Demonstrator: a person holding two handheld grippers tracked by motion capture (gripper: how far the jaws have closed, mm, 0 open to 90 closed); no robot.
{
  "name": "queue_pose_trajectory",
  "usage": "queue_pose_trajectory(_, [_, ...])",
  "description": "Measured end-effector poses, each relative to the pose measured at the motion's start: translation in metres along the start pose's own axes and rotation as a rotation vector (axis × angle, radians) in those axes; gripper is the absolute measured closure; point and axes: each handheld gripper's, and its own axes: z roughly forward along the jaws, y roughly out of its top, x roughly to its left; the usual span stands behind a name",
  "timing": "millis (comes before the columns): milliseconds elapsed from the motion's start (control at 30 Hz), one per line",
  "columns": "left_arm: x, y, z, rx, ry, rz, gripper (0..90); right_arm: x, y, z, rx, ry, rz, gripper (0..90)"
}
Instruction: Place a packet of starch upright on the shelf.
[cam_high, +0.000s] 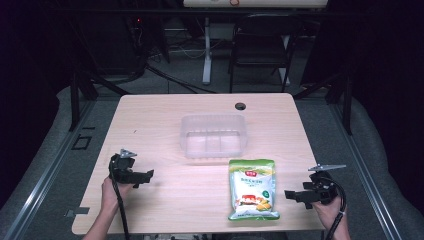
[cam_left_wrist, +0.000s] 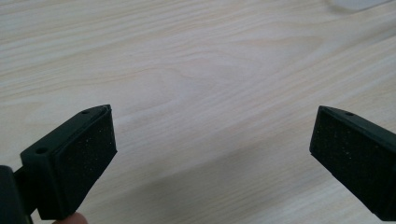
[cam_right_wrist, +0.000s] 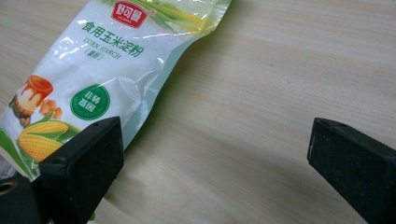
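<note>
Near your right tongs (cam_high: 295, 194), gaping empty like your left tongs (cam_high: 145, 176), a bag (cam_high: 252, 189) marked "CORN STARCH" lies flat on the surface (cam_high: 165, 150), just before the clear tub (cam_high: 213, 135).

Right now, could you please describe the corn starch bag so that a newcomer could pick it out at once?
On the pale wooden table, look just in front of the clear plastic container at its middle, toward the person's side. There the corn starch bag lies flat, nearer the right gripper than the left. It is the one printed thing there: white and green, with a corn cob picture.
</note>
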Motion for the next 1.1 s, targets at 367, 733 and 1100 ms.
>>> queue_pose_trajectory(367, [-0.005, 0.003, -0.007, -0.005, -0.025, -0.018, 0.4, 0.0, 0.002, 0.003, 0.013, 0.021, 0.001, 6.2])
queue_pose_trajectory(733, [-0.01, 0.009, -0.007, -0.028, -0.168, -0.029, 0.4, 0.008, 0.009, 0.005, 0.026, 0.068, 0.022, 10.1])
queue_pose_trajectory(1100, [-0.011, 0.017, 0.007, -0.001, -0.182, -0.015, 0.6, 0.014, 0.02, 0.013, 0.028, 0.103, 0.036, 16.3])
